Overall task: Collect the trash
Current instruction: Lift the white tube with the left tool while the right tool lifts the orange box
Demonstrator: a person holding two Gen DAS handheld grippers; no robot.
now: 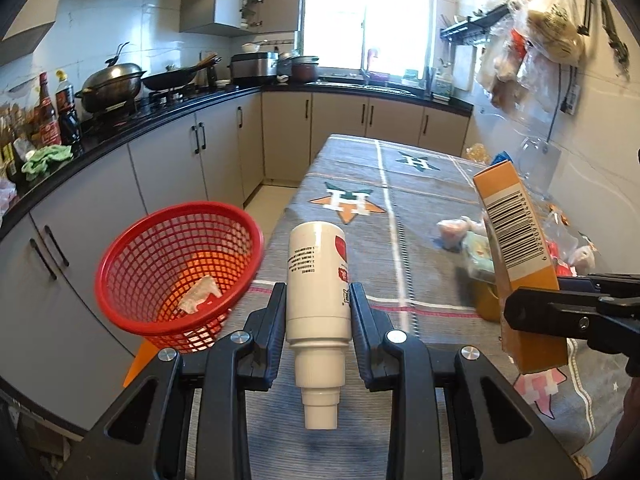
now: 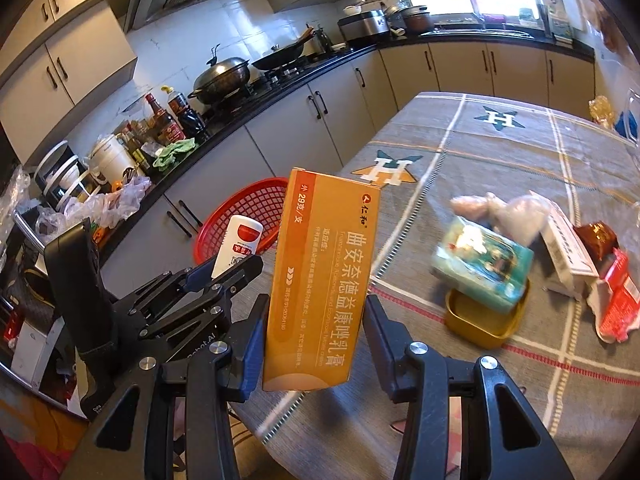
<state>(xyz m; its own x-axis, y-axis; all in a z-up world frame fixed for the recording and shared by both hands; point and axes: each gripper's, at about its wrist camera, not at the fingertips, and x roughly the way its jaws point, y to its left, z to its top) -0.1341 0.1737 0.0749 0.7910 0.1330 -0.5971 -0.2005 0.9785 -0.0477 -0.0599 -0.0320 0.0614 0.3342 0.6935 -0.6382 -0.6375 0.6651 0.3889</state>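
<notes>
The left gripper [image 1: 318,312] is pinching a white bottle [image 1: 318,280], its fingers [image 1: 272,320] pressing on the bottle's two sides, the narrow cap end pointing back toward the camera. The bottle is hanging in the air over the near left part of the bench [image 1: 400,208]. Just to its left a red basket [image 1: 176,272] is sitting at the bench's left edge, tilted, its mouth facing the gripper, with a scrap of white paper [image 1: 200,294] lying inside.

The right gripper [image 2: 316,340] is gripping an orange box [image 2: 320,280] between its fingers [image 2: 376,332], the box standing nearly upright and leaning slightly right. In the right view the basket's rim is showing behind the box, and the left gripper with its bottle is sitting just to the left of the box.

A grey checked cloth with star marks is covering the bench. Its middle and far end are lying open. Near the right side, a teal packet [image 2: 484,268] is resting tilted on a yellow dish [image 2: 484,320], with crumpled clear bags [image 2: 500,212], a white carton [image 2: 568,248] and a red wrapper [image 2: 612,304] crowding toward the right edge.

A narrow strip of tiled floor [image 1: 272,196] is running between the bench's left edge and grey cabinets [image 1: 192,160]. A wok [image 1: 112,84] and sauce bottles [image 1: 56,112] are standing on the black worktop above the cabinets, and a bright window [image 1: 364,12] is filling the far wall.
</notes>
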